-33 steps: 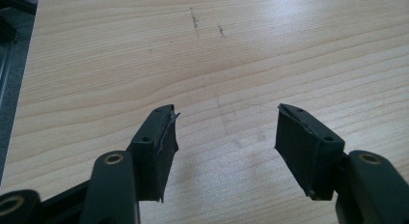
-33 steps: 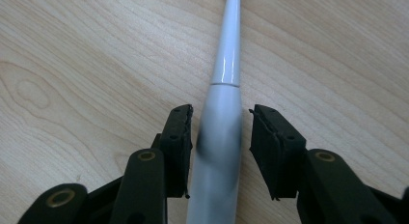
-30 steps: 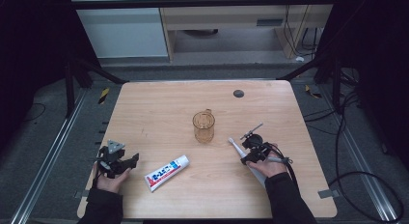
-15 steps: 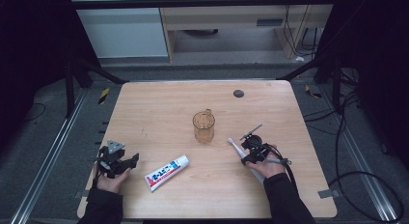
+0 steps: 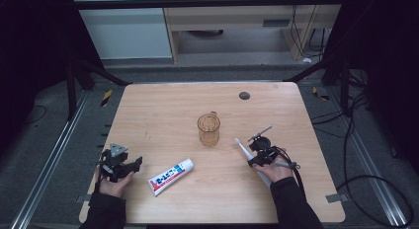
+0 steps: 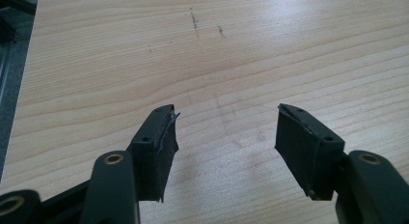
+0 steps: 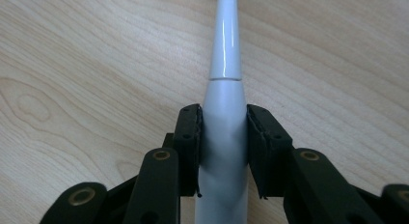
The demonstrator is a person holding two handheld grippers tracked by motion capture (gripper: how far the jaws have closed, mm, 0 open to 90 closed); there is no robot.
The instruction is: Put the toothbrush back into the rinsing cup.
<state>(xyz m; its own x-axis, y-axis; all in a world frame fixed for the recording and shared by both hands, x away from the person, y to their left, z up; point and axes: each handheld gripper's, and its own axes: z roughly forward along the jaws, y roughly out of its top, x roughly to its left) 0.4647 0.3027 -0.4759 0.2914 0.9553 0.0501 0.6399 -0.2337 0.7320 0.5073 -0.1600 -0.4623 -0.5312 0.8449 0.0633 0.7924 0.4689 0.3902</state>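
I see the wooden table (image 5: 163,110) with an amber cup (image 5: 208,129) near its middle, a toothpaste tube (image 5: 171,176) lying to its lower left, and the white toothbrush (image 5: 243,149) flat on the wood just right of the cup. My right gripper (image 5: 255,157) has just been closing, and its 2 pads now press the toothbrush (image 7: 223,137) on the thick handle below the neck. I judge it light, stiff and glossy, so slippery; that fat section is the safest hold. My left gripper (image 5: 132,164) rests wide apart over bare wood (image 6: 226,64). The right gripper view (image 7: 223,151) settles the pad contact; the high view gives the cup's position.
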